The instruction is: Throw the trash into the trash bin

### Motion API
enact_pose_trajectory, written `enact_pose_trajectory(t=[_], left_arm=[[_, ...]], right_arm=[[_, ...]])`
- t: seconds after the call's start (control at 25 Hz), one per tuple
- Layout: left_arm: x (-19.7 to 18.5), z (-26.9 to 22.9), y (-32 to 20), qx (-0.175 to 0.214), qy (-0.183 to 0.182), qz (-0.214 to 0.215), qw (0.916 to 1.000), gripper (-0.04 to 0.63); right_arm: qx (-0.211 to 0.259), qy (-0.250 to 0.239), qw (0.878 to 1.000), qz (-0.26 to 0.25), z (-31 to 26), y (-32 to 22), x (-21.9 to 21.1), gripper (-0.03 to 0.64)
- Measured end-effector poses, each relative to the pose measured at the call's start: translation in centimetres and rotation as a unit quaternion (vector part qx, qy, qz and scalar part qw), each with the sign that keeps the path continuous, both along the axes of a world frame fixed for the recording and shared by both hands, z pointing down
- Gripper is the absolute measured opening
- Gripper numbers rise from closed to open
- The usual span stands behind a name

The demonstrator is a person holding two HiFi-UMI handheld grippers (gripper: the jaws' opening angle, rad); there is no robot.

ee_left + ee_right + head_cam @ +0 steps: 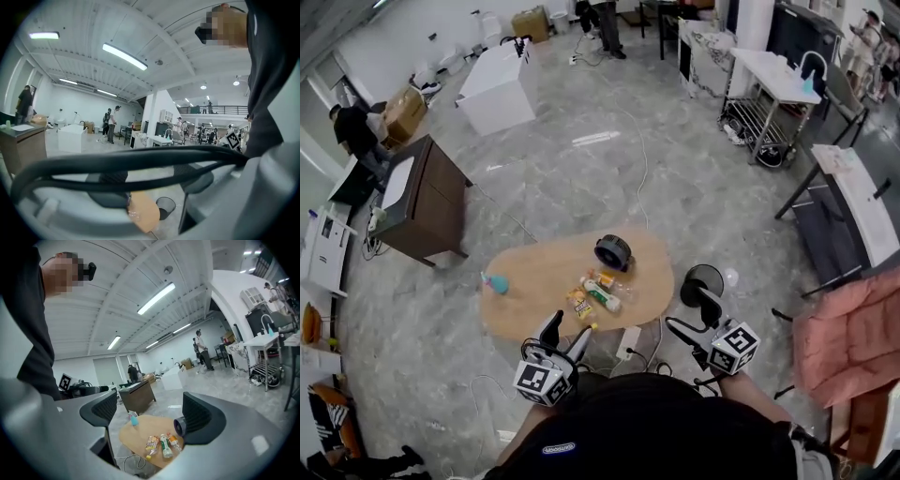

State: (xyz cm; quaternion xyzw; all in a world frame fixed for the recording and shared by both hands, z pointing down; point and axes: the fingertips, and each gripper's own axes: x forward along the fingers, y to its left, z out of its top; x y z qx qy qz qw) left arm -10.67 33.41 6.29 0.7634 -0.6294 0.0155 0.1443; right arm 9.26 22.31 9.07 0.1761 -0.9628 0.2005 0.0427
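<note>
Trash [598, 292], a snack packet and two small bottles lying side by side, sits near the front edge of the oval table [525, 286]. The likeliest slip is a bottle rolling off that edge if a jaw nudges it instead of closing round it. Because the pieces touch or nearly touch, one bite could also catch two and let one fall on the way. A black round fan [612, 251] stands just behind them and could be knocked. The trash bin [703, 283] stands low on the floor beside the table's right end, so a release from too far off may miss it. A black cable [140, 161] crosses the left gripper view and might snag.

Both tongs are empty with their jaws apart. The left tongs [565, 337] hover near the table's front edge, with the trash just ahead and slightly to the right. The right tongs [689, 321] are off the table's right side, close by the bin, with the trash well to their left.
</note>
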Motion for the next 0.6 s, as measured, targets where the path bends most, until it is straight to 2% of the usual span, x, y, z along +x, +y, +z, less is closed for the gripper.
enact_pose_trajectory(t=[0.16,0.28,0.4,0.52,0.6], left_arm=[[-5.1,2.0,1.6,-0.009,0.001,-0.013,0.9999,0.296],[-9.6,3.9,3.4,-0.027,0.026,-0.034,0.9987,0.296],[-15.8,5.5,4.3,-0.031,0.016,-0.042,0.9985,0.295],[-21.0,8.1,4.7,-0.05,0.024,-0.043,0.9975,0.295],[-22.7,10.3,5.4,-0.074,0.032,-0.042,0.9959,0.295]], right_arm=[[-0.014,0.039,0.999,-0.01,2.8,-0.3,-5.3,0.437],[-0.041,0.066,0.997,-0.02,5.1,1.0,-9.6,0.437],[-0.052,0.09,0.994,-0.031,7.6,1.8,-14.9,0.434],[-0.045,0.155,0.986,-0.034,12.2,1.1,-19.0,0.43],[-0.057,0.193,0.979,-0.024,15.9,0.5,-20.1,0.419]])
